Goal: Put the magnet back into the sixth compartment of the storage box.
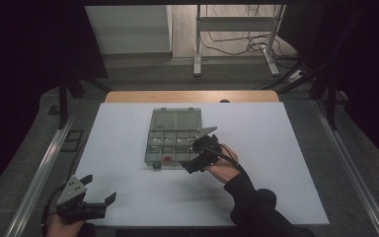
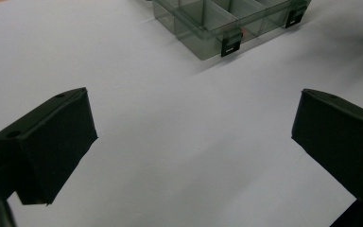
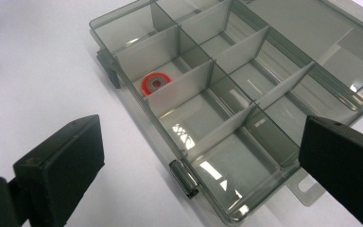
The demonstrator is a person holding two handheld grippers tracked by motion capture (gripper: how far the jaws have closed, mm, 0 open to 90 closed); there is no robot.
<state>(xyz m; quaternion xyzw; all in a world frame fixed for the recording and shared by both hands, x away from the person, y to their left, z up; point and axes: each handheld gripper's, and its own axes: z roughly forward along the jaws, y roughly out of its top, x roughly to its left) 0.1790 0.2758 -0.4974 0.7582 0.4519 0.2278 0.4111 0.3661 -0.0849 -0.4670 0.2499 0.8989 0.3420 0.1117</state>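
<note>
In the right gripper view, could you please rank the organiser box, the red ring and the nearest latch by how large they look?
1. Organiser box, by far the largest.
2. Red ring and nearest latch look about alike; the latch lies closer to the camera, so I won't rank them.

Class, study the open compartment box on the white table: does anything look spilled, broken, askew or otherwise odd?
Nothing stands out. The compartment box lies flat with its lid open, dividers upright. One small red ring sits inside a compartment near the latch side. Both the right tongs and the left tongs are open and hold nothing.
</note>
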